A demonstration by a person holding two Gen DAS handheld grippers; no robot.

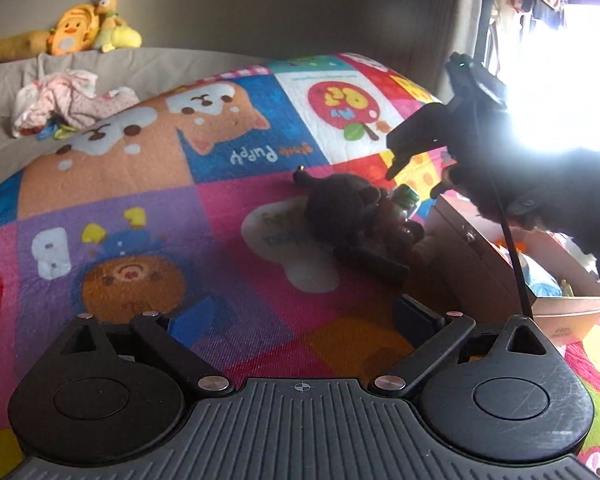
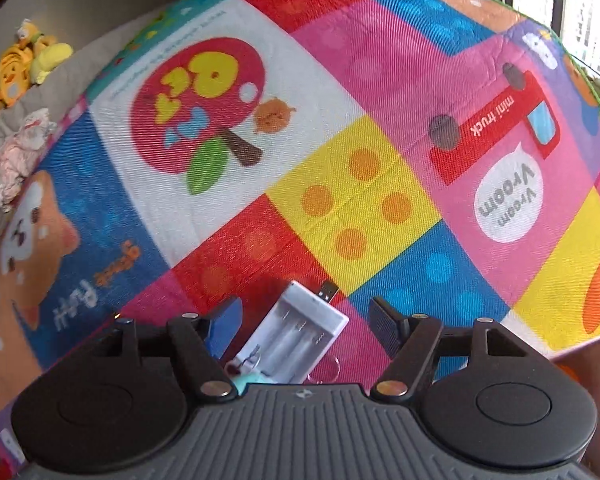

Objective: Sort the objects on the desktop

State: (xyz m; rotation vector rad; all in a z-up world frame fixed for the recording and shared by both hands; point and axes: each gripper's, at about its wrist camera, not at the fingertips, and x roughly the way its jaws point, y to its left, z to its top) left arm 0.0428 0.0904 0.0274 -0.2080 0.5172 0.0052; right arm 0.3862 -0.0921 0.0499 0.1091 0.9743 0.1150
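While a bright patchwork play mat [image 2: 380, 80] fills both views, a cardboard box [image 1: 480, 256] sits at its edge. The right gripper [image 2: 306, 320] hangs spread wide and holding nothing over 1 white battery charger [image 2: 300, 336]; next, it likely lowers and closes across the narrow sides. Its long axis runs diagonally, USB plug [image 2: 329, 291] pointing away-right. The left gripper [image 1: 268, 320] is released too.
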